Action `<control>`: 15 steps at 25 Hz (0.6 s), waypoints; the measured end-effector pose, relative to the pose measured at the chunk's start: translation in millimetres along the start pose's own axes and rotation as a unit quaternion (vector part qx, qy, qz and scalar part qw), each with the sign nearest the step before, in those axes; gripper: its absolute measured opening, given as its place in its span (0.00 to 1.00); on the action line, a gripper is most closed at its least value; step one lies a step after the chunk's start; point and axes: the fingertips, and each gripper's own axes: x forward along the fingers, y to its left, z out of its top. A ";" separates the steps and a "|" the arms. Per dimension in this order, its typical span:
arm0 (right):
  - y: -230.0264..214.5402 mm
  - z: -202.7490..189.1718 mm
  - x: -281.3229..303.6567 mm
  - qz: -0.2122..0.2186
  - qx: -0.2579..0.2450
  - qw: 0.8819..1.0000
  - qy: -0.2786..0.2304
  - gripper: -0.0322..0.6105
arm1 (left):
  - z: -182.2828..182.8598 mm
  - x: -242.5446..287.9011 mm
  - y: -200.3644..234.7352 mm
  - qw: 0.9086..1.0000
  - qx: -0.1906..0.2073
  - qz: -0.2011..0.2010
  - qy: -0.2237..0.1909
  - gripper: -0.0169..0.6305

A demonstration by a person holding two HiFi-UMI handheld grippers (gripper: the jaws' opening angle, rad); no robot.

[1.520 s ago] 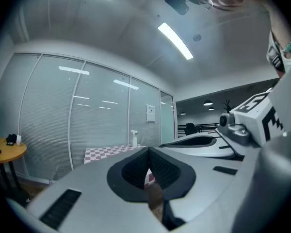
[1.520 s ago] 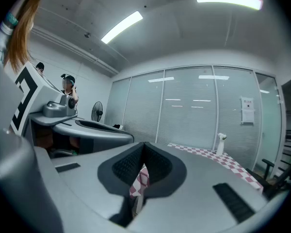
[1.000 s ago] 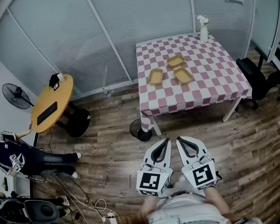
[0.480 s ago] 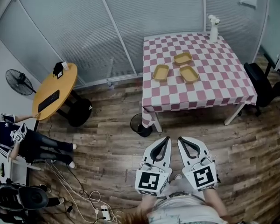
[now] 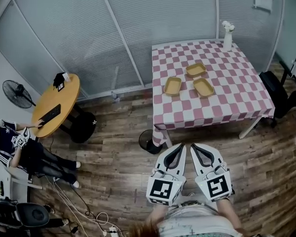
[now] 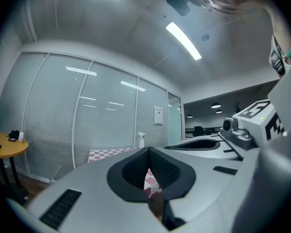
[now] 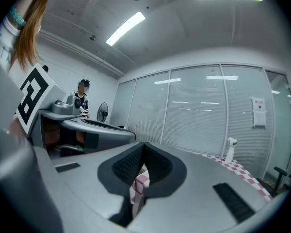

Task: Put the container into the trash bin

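Three tan shallow containers (image 5: 172, 86), (image 5: 196, 69), (image 5: 203, 87) lie on the table with the pink-and-white checked cloth (image 5: 237, 63). On the floor by the table's near-left leg stands a small black round trash bin (image 5: 148, 141). My left gripper (image 5: 176, 149) and right gripper (image 5: 196, 148) are held side by side over the wood floor, short of the table and pointing at it. Both are shut with nothing between their jaws. The left gripper (image 6: 148, 150) and right gripper (image 7: 144, 144) each show the checked cloth beyond their shut tips.
A white spray bottle (image 5: 228, 35) stands at the table's far corner. A black chair (image 5: 278, 93) is at the right. At the left are a round yellow table (image 5: 55, 105), a fan (image 5: 18, 95) and a seated person (image 5: 19, 149). Cables (image 5: 84, 214) lie on the floor.
The table, bin and round table have shifted slightly in the head view as I step toward the table. Both grippers stay shut, side by side in front of me.
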 end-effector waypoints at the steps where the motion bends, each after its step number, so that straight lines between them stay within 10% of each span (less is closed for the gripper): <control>1: -2.7 1.0 9.0 -0.004 -0.004 1.000 -0.002 0.04 | 1.6 5.8 7.3 1.000 -0.001 -0.005 -0.002 0.04; 15: -27.1 6.0 121.1 -0.032 0.012 0.999 0.008 0.04 | 10.3 62.5 107.5 0.999 0.001 -0.031 0.003 0.04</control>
